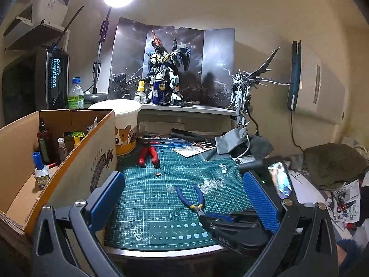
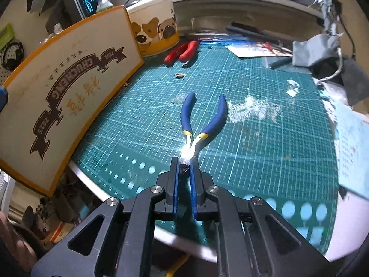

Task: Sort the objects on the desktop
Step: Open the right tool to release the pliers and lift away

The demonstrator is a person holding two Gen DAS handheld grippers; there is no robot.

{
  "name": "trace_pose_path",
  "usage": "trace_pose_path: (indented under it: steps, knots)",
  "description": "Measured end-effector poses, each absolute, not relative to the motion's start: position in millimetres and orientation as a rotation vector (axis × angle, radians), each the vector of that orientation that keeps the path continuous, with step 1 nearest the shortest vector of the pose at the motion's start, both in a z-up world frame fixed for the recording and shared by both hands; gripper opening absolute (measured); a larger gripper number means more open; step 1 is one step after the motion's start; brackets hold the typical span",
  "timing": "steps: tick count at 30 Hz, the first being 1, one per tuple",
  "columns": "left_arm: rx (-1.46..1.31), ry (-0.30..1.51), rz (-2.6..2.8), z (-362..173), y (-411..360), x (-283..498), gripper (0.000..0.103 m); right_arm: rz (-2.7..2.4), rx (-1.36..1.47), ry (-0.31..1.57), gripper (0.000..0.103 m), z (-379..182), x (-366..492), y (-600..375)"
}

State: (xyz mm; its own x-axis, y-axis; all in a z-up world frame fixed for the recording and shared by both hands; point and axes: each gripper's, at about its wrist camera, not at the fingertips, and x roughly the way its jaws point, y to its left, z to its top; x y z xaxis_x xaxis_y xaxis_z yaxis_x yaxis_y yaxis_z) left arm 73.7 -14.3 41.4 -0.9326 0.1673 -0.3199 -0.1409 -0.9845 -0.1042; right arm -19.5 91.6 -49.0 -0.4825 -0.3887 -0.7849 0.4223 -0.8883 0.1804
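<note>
One blue pliers (image 2: 203,120) tip hides between pads (image 2: 175,184).

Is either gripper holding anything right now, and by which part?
The right gripper grips the blue pliers by their metal nose, handles pointing away. The left gripper is open, holding nothing.

The green cutting mat (image 2: 253,120) looks like matt rubbery sheet, scuffed with white residue at its three o'clock side. The blue-handled pliers (image 2: 203,117) show smooth dipped plastic grips and bare steel that flares under the lamp. The right gripper (image 2: 184,164) is matt black metal with ribbed blue pads. At nine o'clock, the brown corrugated cardboard box (image 1: 76,161) has a dull, printed paper face. Behind it, the red-handled cutters (image 1: 148,154) gleam glossy.
</note>
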Motion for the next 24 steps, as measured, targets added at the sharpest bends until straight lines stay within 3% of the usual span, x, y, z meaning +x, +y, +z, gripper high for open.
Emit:
trace_pose_path:
  steps: [3,6,7,16,20,24]
  knots:
    - [-0.498,-0.119,2.937,41.2,-14.1,73.8,0.103,-2.395,1.202,0.006,0.008,-41.7,-7.1,102.3]
    - [-0.507,-0.103,2.950,39.3,-12.2,72.7,0.103,-2.445,1.150,-0.026,0.018,-25.2,3.8,119.6]
    - [-0.511,-0.101,2.953,38.2,-12.1,72.4,0.103,-2.457,1.131,-0.037,0.026,-18.1,7.6,126.1]
    - [-0.570,-0.120,2.995,27.5,-2.1,61.6,0.103,-2.647,0.974,-0.017,0.041,44.5,38.6,182.2]
    - [-0.561,-0.086,3.070,18.4,18.4,52.6,0.103,-2.717,0.900,-0.023,0.053,47.1,59.8,200.7]
    - [-0.596,-0.081,3.096,3.9,37.6,36.9,0.103,-2.762,0.881,-0.068,0.055,29.7,79.4,217.3]
